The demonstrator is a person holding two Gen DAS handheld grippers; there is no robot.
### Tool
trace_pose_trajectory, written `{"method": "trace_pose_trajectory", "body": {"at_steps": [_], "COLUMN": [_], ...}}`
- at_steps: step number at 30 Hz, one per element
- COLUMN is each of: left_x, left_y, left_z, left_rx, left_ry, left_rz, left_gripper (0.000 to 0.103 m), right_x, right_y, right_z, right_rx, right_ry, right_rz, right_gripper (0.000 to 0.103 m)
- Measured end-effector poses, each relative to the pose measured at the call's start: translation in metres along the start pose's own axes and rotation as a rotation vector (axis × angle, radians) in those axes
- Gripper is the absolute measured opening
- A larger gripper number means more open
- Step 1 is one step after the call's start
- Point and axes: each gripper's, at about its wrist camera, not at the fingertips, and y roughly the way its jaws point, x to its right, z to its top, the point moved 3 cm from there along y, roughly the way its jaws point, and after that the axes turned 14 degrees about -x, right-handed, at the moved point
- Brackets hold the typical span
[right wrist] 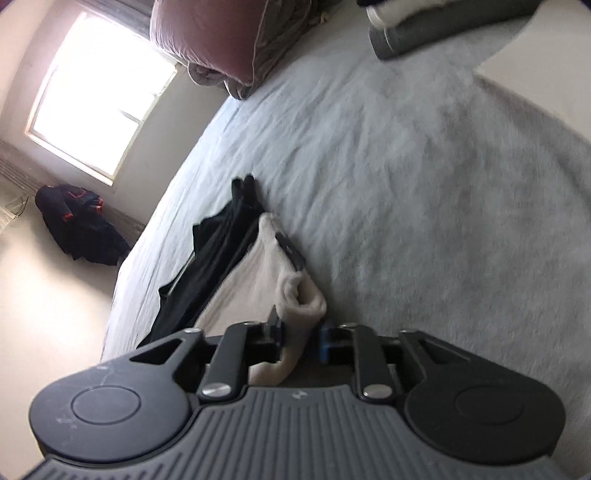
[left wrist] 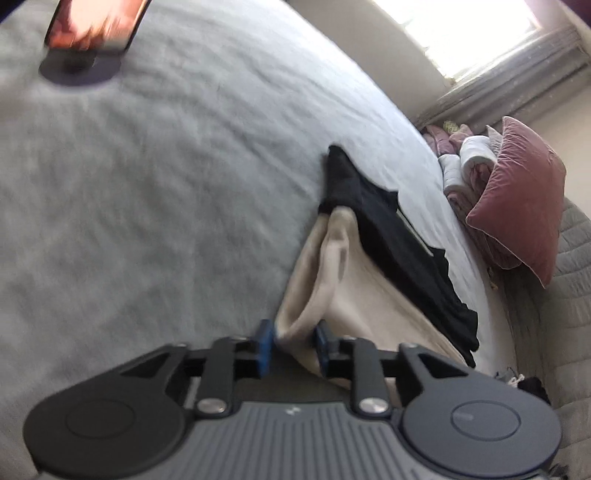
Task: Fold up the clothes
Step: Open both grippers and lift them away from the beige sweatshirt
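Observation:
A beige garment (left wrist: 369,295) lies stretched across the grey bed (left wrist: 147,203). My left gripper (left wrist: 293,345) is shut on one bunched edge of it, blue pads pinching the cloth. A black garment (left wrist: 399,243) lies alongside the beige one, toward the bed's edge. In the right wrist view my right gripper (right wrist: 301,336) is shut on another rolled edge of the beige garment (right wrist: 255,280), and the black garment (right wrist: 210,258) lies to its left.
A pink pillow (left wrist: 521,199) and folded bedding (left wrist: 469,158) sit at the bed's far end. A phone on a round stand (left wrist: 88,37) rests on the bed. Dark grey folded items (right wrist: 443,33) lie at the top right. A dark jacket (right wrist: 77,225) is on the floor below the window (right wrist: 99,92).

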Motion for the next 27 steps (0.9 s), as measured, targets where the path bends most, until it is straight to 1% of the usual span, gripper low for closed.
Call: {"method": "trace_pose_trajectory", "body": {"at_steps": [2, 7, 10, 14, 17, 20, 23, 24, 25, 27], "left_x": [0.006, 0.026, 0.043, 0.061, 0.072, 0.076, 0.069, 0.066, 0.063, 0.061], "left_y": [-0.004, -0.010, 0.001, 0.021, 0.037, 0.051, 0.059, 0.062, 0.064, 0.066], "left_z": [0.006, 0.015, 0.017, 0.016, 0.014, 0.017, 0.022, 0.023, 0.024, 0.023], "left_rx": [0.042, 0.170, 0.192, 0.213, 0.223, 0.205, 0.186, 0.179, 0.173, 0.173], "left_ry": [0.042, 0.194, 0.292, 0.391, 0.461, 0.496, 0.476, 0.470, 0.464, 0.484], "left_rz": [0.027, 0.112, 0.127, 0.129, 0.152, 0.168, 0.193, 0.204, 0.215, 0.228], "left_gripper": [0.029, 0.031, 0.031, 0.031, 0.031, 0.030, 0.027, 0.023, 0.021, 0.020], "right_x": [-0.003, -0.011, -0.029, -0.062, -0.081, -0.090, -0.090, -0.089, -0.087, -0.081], "right_y": [-0.004, -0.009, -0.006, 0.016, 0.032, 0.047, 0.059, 0.063, 0.067, 0.075], "right_z": [0.005, 0.016, 0.015, 0.001, -0.012, -0.019, -0.020, -0.019, -0.017, -0.012], "right_rx": [0.040, 0.147, 0.217, 0.257, 0.259, 0.244, 0.212, 0.199, 0.183, 0.138], "right_ry": [-0.014, -0.071, -0.209, -0.488, -0.661, -0.768, -0.818, -0.823, -0.820, -0.798], "right_rz": [-0.020, -0.083, -0.146, -0.229, -0.254, -0.267, -0.290, -0.298, -0.307, -0.330], "right_gripper": [0.044, 0.044, 0.044, 0.044, 0.044, 0.044, 0.044, 0.044, 0.044, 0.044]}}
